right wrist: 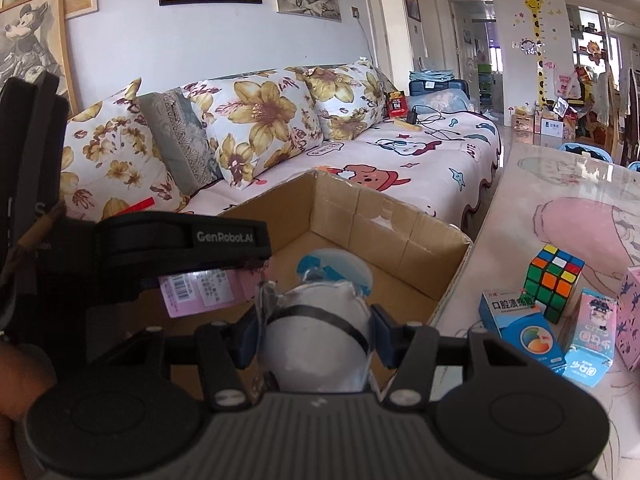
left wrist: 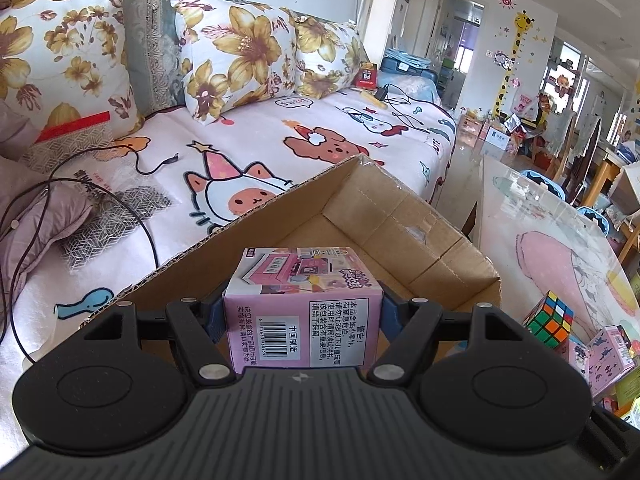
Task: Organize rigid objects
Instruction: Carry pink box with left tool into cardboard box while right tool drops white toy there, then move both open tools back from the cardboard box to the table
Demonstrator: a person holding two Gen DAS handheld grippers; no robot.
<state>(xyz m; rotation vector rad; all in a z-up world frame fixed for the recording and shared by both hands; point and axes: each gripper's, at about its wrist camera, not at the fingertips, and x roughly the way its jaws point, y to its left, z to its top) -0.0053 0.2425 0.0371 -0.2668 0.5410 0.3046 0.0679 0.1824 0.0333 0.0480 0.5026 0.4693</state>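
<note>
Through the left wrist camera we see our left gripper (left wrist: 303, 312) clamped on a small pink printed cardboard carton (left wrist: 303, 306), held over the open brown corrugated cardboard box (left wrist: 400, 220) that sits just beside the sofa; the carton's barcode face is towards us and its illustrated top points away into the box, its long axis running roughly along the fingers. We judge it light and stiff but easy to crush, so the flat side panels are the right place to hold it. Through the right wrist camera our right gripper (right wrist: 316, 332) is closed on a rounded white object in a clear plastic shell (right wrist: 320, 320), possibly a blister-packed toy, though the near view is too blurred for us to be sure. It hangs over the same box, looks slippery, and is best pinched across its widest part. A multicoloured puzzle cube (right wrist: 554, 282) stands on the table nearby
</note>
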